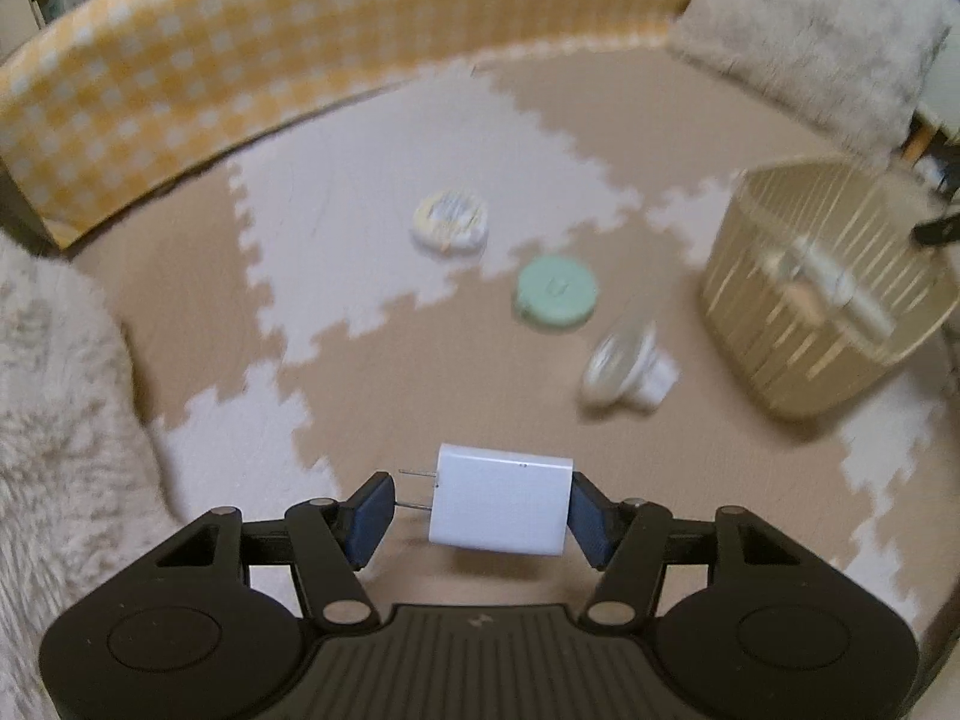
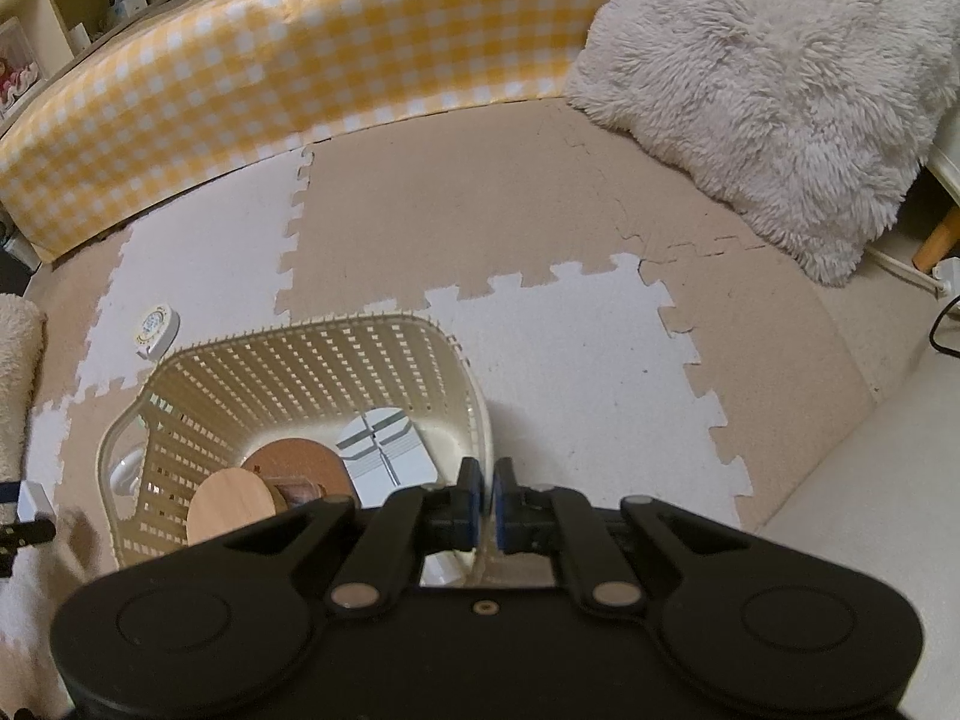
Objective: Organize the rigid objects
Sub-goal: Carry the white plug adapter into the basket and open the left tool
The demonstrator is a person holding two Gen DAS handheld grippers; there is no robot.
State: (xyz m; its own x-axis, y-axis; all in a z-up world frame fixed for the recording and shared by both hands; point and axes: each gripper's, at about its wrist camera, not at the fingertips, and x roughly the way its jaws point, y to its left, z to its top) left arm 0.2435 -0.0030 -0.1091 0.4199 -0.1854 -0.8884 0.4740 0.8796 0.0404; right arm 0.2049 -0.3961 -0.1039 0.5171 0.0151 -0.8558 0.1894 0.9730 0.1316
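Left of the cream basket (image 2: 300,396), the left hand-held gripper (image 1: 480,510) clamps a white charger (image 1: 501,501) above the foam floor mat (image 1: 360,228), while the right hand-held gripper (image 2: 486,510) pinches the basket's rim.

Our right gripper (image 2: 486,504): we see the jaws pinched together on the near rim of the basket (image 2: 300,360).
Basket: cream, slatted, standing on the foam floor mat (image 2: 570,360).
Inside the basket: a cork disc (image 2: 300,465), a wooden lid (image 2: 231,507) and a white box (image 2: 384,450) (grey lines on it).
Beyond the basket: a small round white gadget (image 2: 157,324) on a white tile.
Back: a yellow checked cushion (image 2: 300,48) and a fluffy pillow (image 2: 768,90).
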